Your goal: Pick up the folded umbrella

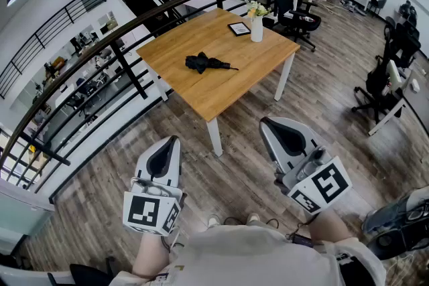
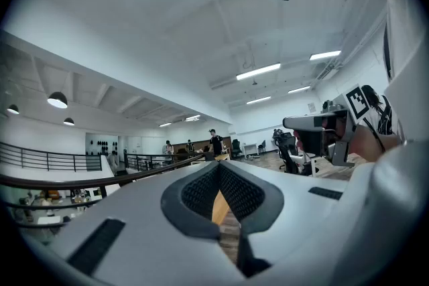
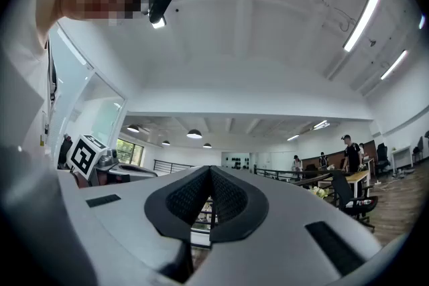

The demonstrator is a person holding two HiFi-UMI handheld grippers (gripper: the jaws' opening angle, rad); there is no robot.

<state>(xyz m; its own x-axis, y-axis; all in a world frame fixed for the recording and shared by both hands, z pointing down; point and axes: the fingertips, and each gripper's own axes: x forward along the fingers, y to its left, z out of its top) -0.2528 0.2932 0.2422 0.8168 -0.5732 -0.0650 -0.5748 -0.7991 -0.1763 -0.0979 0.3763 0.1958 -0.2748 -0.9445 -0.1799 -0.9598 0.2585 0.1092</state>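
Note:
The folded black umbrella (image 1: 207, 63) lies near the middle of a wooden table (image 1: 201, 96), well ahead of both grippers. My left gripper (image 1: 174, 139) is held low at the left over the wood floor, its jaws together with nothing between them. My right gripper (image 1: 265, 121) is level with it at the right, also shut and empty. In the left gripper view the pads (image 2: 201, 194) meet at the tip, with a strip of the table showing below them. The right gripper view shows its pads (image 3: 188, 201) closed against each other. The umbrella is not visible in either gripper view.
A white vase of flowers (image 1: 257, 27) and a small framed picture (image 1: 239, 28) stand at the table's far end. A black railing (image 1: 100, 50) runs along the left above a lower floor. Office chairs (image 1: 295, 13) stand behind the table and at the right (image 1: 382, 80).

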